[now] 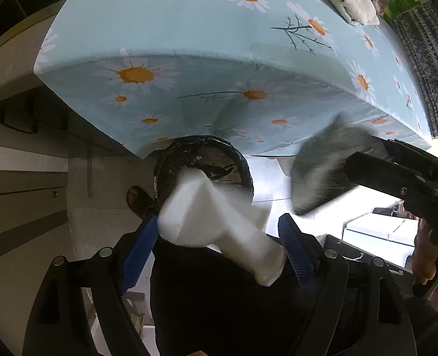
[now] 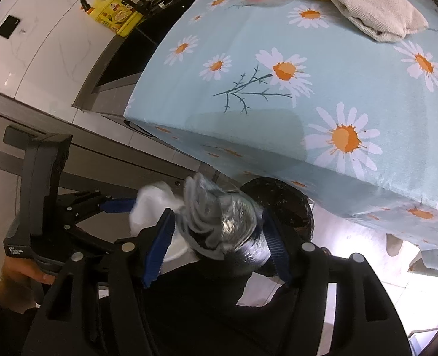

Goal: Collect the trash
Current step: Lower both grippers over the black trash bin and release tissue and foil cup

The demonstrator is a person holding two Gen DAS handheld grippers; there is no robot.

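**Both claws loaded over the bin**

I'm looking down past the edge of the bench (image 1: 189, 23) with its daisy cloth; the black bin (image 1: 204, 163) sits on the floor just under that edge; my left claw (image 1: 219, 243) stands wide with a white crumpled wad (image 1: 207, 222) between its blue pads, blurred, right above the bin's mouth; I cannot tell if the pads press on it. In the right wrist view my right claw (image 2: 216, 240) straddles a shiny grey wrapper (image 2: 221, 222), pads close at its sides, grip unclear through the blur; the bin (image 2: 281, 204) shows just beyond it; a folded towel (image 2: 376, 14) lies far back on the bench.
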